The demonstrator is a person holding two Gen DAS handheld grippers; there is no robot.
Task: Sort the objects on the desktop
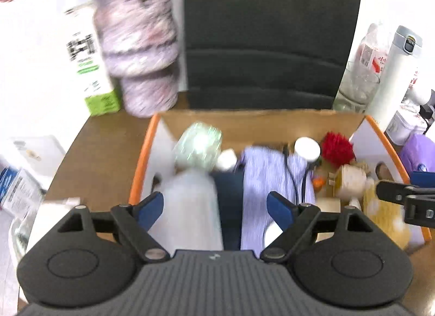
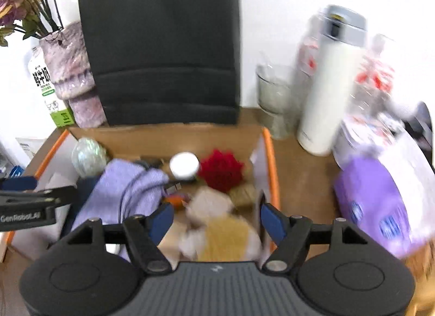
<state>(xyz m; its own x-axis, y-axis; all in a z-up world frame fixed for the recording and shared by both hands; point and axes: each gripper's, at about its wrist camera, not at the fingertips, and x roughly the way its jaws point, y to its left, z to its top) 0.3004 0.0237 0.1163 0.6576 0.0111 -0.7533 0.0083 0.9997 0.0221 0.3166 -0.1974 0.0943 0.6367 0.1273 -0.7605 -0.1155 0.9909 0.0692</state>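
Hovering over an orange-edged cardboard box (image 1: pixel 272 123), both tools stand with their blue pads spread wide and nothing between them: the left tool (image 1: pixel 216 208) above the box's left half, the right tool (image 2: pixel 216 221) above its right half.

The task's things lie mostly inside the box. In the left wrist view a glittery ball (image 1: pixel 198 147) sits at 11 o'clock of the box, a lilac cloth (image 1: pixel 261 180) with a black cable (image 1: pixel 291 172) across it lies at the centre, a white round lid (image 1: pixel 307 149) and a red pom-pom (image 1: pixel 337 149) sit toward 1 o'clock, and a yellow knitted piece (image 1: pixel 380 207) lies at 4 o'clock.

Judging by this, the scene fits either things being dropped into the box or things about to be picked out of it; the pictures do not settle which. Any grasp here calls for a slow descent, since the items overlap and the cable could snag. Motion blur suggests the tools are moving.

Around the box, the brown counter (image 1: pixel 103 147) carries a milk carton (image 1: pixel 87 66) and a mottled vase (image 1: pixel 138 44) at 10 o'clock, a white flask (image 2: pixel 329 85) and a glass (image 2: pixel 274 96) at 2 o'clock, and a purple pack (image 2: pixel 380 202) at 3 o'clock. A black chair back (image 2: pixel 160 44) rises at 12 o'clock against a white wall.
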